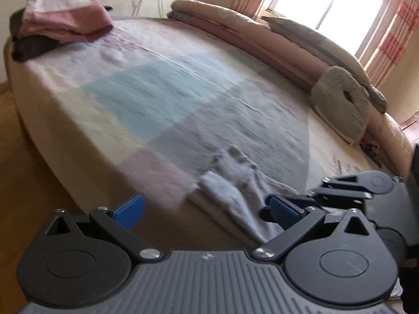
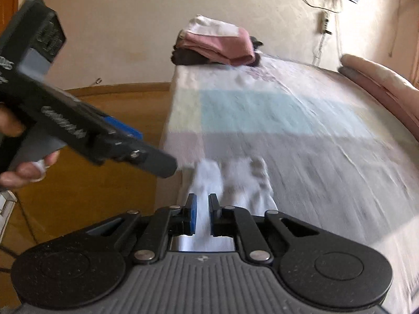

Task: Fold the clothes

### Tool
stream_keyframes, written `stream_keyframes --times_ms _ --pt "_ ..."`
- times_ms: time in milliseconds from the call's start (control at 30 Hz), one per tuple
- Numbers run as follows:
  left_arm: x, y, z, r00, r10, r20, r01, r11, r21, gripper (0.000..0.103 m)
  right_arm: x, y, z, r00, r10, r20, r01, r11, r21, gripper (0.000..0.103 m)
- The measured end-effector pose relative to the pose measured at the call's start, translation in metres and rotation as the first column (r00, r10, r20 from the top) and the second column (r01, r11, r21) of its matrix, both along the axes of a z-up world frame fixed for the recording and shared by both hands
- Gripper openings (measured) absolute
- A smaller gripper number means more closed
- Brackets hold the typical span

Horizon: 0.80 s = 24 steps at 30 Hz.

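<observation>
A crumpled white garment (image 1: pixel 230 180) lies at the near edge of the bed (image 1: pixel 162 91). My left gripper (image 1: pixel 207 209) hovers over it, jaws wide open, blue pads on either side and nothing gripped. In the right wrist view the garment (image 2: pixel 235 178) runs back between the fingers of my right gripper (image 2: pixel 202 217), which is shut on a white fold of it. The left gripper (image 2: pixel 157 157), held in a hand (image 2: pixel 23 170), reaches in from the left, its tip at the garment's left edge. The right gripper's black body (image 1: pixel 353 183) shows beside the left one.
A folded stack of pink, white and dark clothes (image 1: pixel 65 23) (image 2: pixel 220 44) sits at the bed's far corner. Rolled bedding (image 1: pixel 248 31) and a grey cushion (image 1: pixel 340 104) line the window side. Wooden floor (image 1: pixel 26 170) lies left of the bed.
</observation>
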<state>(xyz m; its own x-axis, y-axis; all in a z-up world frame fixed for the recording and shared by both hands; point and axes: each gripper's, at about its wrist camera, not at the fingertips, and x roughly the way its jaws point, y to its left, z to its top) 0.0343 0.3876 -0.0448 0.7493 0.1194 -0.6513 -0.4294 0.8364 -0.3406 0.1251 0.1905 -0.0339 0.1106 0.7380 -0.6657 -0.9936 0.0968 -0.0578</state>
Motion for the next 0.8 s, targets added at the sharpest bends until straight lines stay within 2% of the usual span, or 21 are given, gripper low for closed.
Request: stream_keyframes --times_ms 67,133,233,267,367,467,533,600,733,800 --pt "-0.007 0.004 0.003 1.0 0.024 -0.005 -0.024 1.0 0.016 0.102 -0.004 0.019 -0.006 1.0 0.011 0.003 -0.011 1.0 0.006 0.026" --pt "-0.013 0.008 0.003 0.999 0.042 -0.005 -0.042 0.999 0.013 0.102 -0.004 0.038 -0.013 1.0 0.013 0.014 -0.013 1.0 0.006 0.033" --pt "-0.019 0.012 0.0 0.999 0.053 -0.005 -0.053 0.999 -0.001 0.102 -0.005 0.063 -0.024 0.999 0.004 0.034 -0.003 1.0 -0.027 0.031" --pt "-0.019 0.013 -0.001 0.999 0.049 -0.004 -0.049 0.999 -0.009 0.102 -0.005 0.068 -0.027 0.999 -0.004 0.05 0.006 0.999 -0.041 0.02" --pt "-0.017 0.014 -0.002 0.999 0.032 0.008 -0.032 0.999 -0.039 0.102 -0.006 0.072 -0.03 0.998 -0.007 0.057 0.01 0.999 -0.044 0.006" --pt "-0.013 0.016 0.001 0.999 0.005 0.049 -0.001 0.997 -0.073 0.102 -0.007 0.066 -0.026 0.999 0.016 0.052 -0.016 1.0 -0.007 0.005" --pt "-0.01 0.015 0.006 0.997 -0.007 0.076 0.013 0.997 -0.077 0.102 -0.005 0.062 -0.021 0.997 0.069 -0.019 -0.069 0.997 0.038 0.005" --pt "-0.006 0.013 0.008 0.996 -0.015 0.084 0.02 0.997 -0.069 0.102 -0.005 0.066 -0.022 0.997 0.074 -0.016 -0.074 0.997 0.026 0.005" --pt "0.001 0.009 0.006 0.996 -0.041 0.083 0.046 0.997 -0.066 0.102 0.005 0.057 -0.019 0.997 0.042 -0.06 -0.04 0.999 0.034 0.018" --pt "0.004 0.008 0.002 0.996 -0.048 0.08 0.054 0.996 -0.072 0.102 0.013 0.046 -0.012 0.997 0.035 -0.076 -0.03 0.998 0.061 0.02"
